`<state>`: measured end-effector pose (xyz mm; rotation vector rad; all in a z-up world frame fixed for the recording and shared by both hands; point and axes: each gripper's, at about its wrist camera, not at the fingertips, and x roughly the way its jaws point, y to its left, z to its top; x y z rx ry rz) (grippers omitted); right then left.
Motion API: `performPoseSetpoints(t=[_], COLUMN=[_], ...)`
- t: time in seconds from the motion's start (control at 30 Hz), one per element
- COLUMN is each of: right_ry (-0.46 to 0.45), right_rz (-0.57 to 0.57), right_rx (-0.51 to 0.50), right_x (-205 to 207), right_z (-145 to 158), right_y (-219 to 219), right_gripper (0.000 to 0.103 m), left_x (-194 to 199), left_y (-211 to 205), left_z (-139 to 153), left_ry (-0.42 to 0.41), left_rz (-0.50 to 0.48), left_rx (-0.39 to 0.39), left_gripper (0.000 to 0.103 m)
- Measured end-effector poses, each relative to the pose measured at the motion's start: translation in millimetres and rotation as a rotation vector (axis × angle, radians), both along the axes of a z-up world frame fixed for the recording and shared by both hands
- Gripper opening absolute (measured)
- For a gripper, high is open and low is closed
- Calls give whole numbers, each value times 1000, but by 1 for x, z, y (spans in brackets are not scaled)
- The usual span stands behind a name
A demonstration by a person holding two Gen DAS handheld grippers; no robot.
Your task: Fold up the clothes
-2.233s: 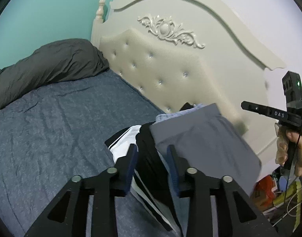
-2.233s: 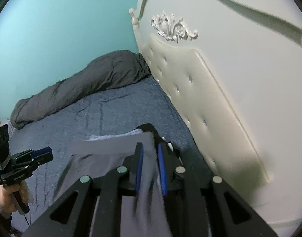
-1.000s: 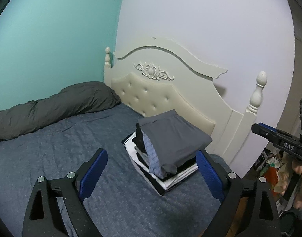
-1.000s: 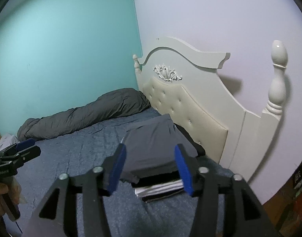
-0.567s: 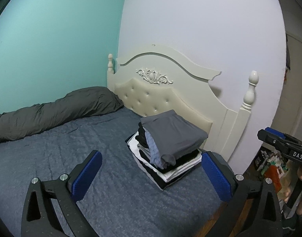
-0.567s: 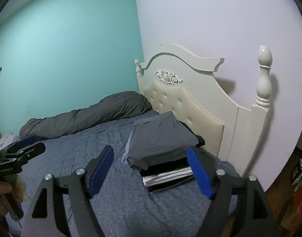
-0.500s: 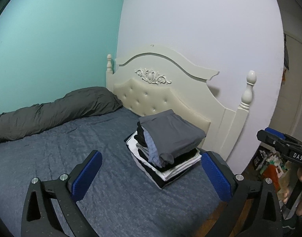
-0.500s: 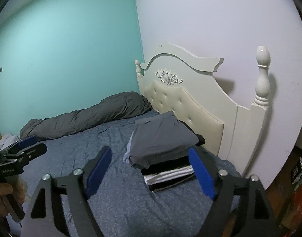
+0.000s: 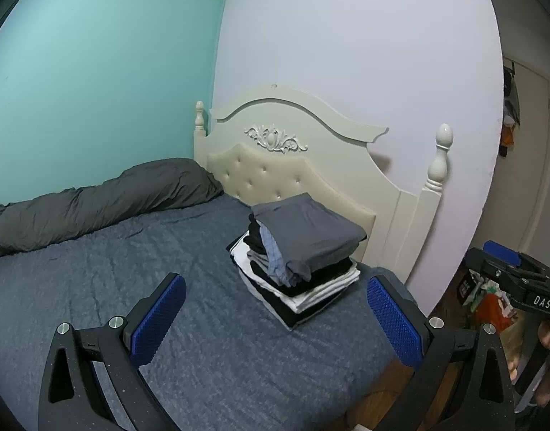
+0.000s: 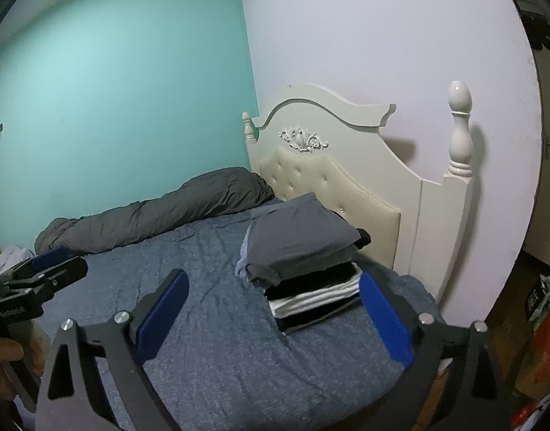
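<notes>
A stack of folded clothes (image 9: 303,258) sits on the blue bed sheet (image 9: 95,287) near the headboard, with a folded grey garment (image 10: 300,237) on top and black and white layers under it. My left gripper (image 9: 275,316) is wide open and empty, held back from the stack above the bed. My right gripper (image 10: 271,312) is also wide open and empty, back from the stack (image 10: 311,273). Each gripper shows at the edge of the other's view, the right one (image 9: 508,273) and the left one (image 10: 41,280).
A cream tufted headboard (image 9: 311,165) with posts stands behind the stack. A dark grey duvet (image 9: 95,197) lies rolled along the teal wall. Clutter and boxes (image 10: 541,323) sit on the floor right of the bed.
Both grippers let go of the grey garment on the stack, opened wide and pulled well back from the bed. In the last half second they barely moved.
</notes>
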<state>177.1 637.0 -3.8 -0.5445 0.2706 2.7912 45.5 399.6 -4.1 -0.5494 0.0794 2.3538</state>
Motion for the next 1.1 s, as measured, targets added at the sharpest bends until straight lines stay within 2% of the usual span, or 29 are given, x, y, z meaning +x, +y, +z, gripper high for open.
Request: performPoseSetpoints(t=[0.43, 1.1], right_ry=[-8, -20], right_rz=[2, -42], right_rx=[2, 40], right_x=[20, 54], right_z=[-24, -60], right_y=[-33, -67], right_gripper=[99, 102], left_x=[20, 54], left_y=[-23, -52], left_z=[-17, -48], left_ry=[-5, 11], left_rz=[9, 34], left_rx=[16, 0], left_gripper=[103, 103])
